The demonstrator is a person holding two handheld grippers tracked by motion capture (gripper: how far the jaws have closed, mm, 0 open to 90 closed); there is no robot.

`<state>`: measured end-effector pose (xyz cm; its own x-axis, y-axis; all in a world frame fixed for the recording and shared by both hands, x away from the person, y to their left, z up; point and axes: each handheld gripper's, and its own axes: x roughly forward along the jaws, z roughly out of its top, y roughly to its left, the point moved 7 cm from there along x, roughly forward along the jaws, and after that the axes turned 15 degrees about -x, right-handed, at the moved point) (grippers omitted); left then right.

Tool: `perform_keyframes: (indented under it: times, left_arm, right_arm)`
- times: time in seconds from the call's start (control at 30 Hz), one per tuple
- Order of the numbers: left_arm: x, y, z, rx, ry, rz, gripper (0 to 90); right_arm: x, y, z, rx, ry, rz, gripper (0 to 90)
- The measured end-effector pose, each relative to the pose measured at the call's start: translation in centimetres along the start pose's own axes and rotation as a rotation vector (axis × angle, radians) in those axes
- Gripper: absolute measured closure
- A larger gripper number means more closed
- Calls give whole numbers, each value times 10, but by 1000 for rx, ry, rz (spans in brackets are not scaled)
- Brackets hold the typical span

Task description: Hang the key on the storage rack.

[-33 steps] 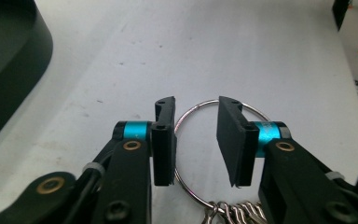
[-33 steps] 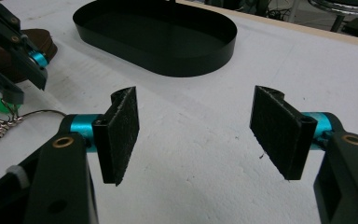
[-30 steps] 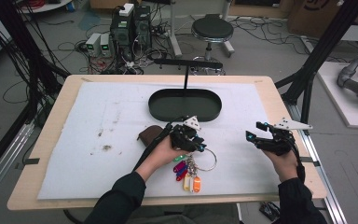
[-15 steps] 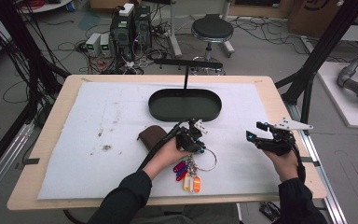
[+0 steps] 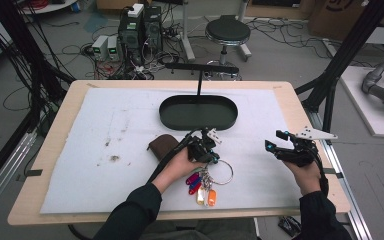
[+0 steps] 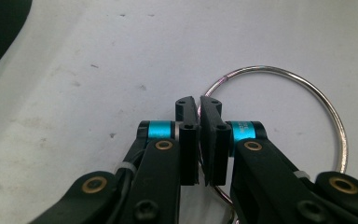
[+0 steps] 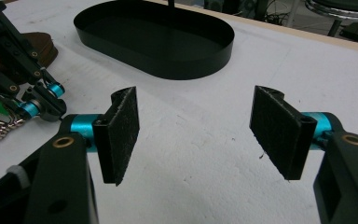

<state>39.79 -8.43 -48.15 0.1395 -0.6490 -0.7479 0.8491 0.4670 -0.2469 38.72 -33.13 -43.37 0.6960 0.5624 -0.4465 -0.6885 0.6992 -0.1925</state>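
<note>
Left hand-held gripper has its jaws pinched tight on the thin wire of the big metal key ring; in the left gripper view the wire runs up between the two pads, rest of the loop curves off to the right, lying on the white mat. Jaws have just been closing, w/ the ring between them, and now clamp it.

High view: left hand-held gripper sits near the middle of the table, just in front of the black oval tray, not touching it. Key ring lies flat by the gripper tip; bunch of keys w/ coloured tags (purple, pink, yellow, orange) trails from it toward the person. Brown pouch lies just left of that hand.

Right hand-held gripper is well apart to the right, near the mat's right edge, jaws wide, nothing between them. Right gripper view: right hand-held gripper shows both felt-faced pads spread over bare mat, w/ tray ahead and left gripper off at the left edge.
</note>
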Motion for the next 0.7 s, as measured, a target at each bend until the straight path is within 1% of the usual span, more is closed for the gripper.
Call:
perform_keyframes:
  times: [0.03,0.1,0.23,0.3,0.43,0.47,0.53,0.7]
  left_arm:
    - [-2,0,1,-3,-10,-11,860]
    - [-7,0,2,-5,-23,-20,861]
    - [-18,-4,6,10,-73,-45,860]
    - [-24,-8,8,27,-100,-61,861]
    - [-36,-17,8,60,-139,-79,861]
    - [-39,-19,8,76,-142,-85,860]
    - [-45,-24,6,92,-154,-95,860]
    - [-57,-35,1,137,-163,-116,860]
  right_arm:
    - [0,0,0,0,-2,-1,337]
    - [-1,0,0,4,-1,0,337]
    - [0,-1,0,3,-3,-1,337]
    - [-1,-1,0,2,-4,-2,337]
    - [-1,-1,1,9,-8,-2,337]
    - [-1,-1,1,10,-11,0,337]
    - [-1,-1,1,10,-13,-2,338]
    - [-1,-1,1,11,-13,1,337]
